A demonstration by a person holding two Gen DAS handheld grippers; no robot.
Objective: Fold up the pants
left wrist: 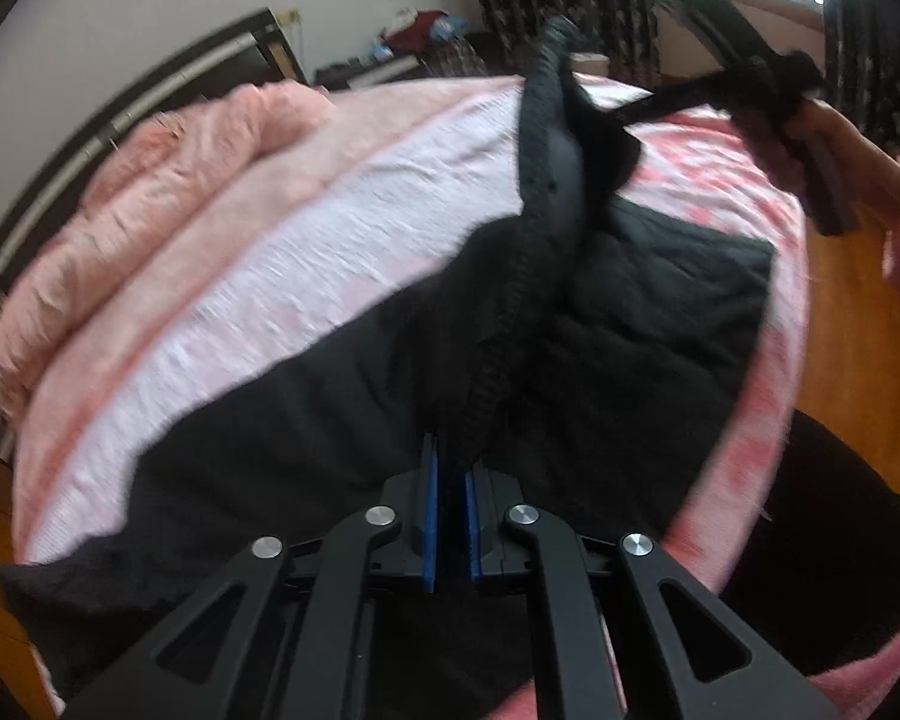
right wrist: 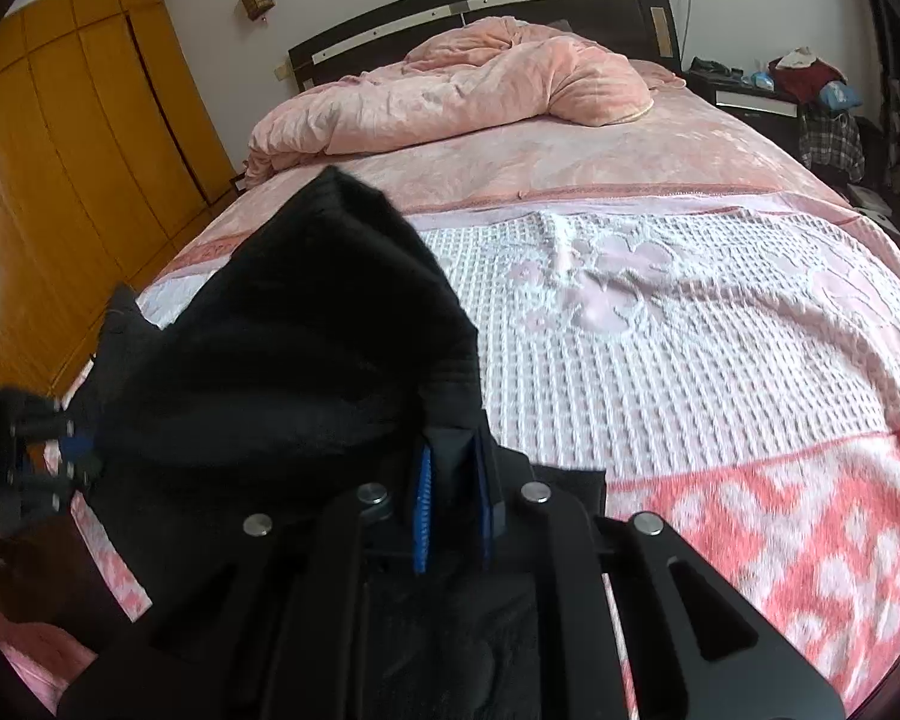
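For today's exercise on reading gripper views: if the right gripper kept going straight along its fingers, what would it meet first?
The right gripper is shut on the black pants, so that bunched cloth is already in its way. Beyond it, probably the white waffle blanket on the bed, though depth is unclear.

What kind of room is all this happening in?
Almost certainly a home bedroom: a wide bed with a dark wooden headboard, a rumpled pink plush quilt piled at its head, and a cluttered dark bedside table. Orange wooden wardrobe doors line one wall.
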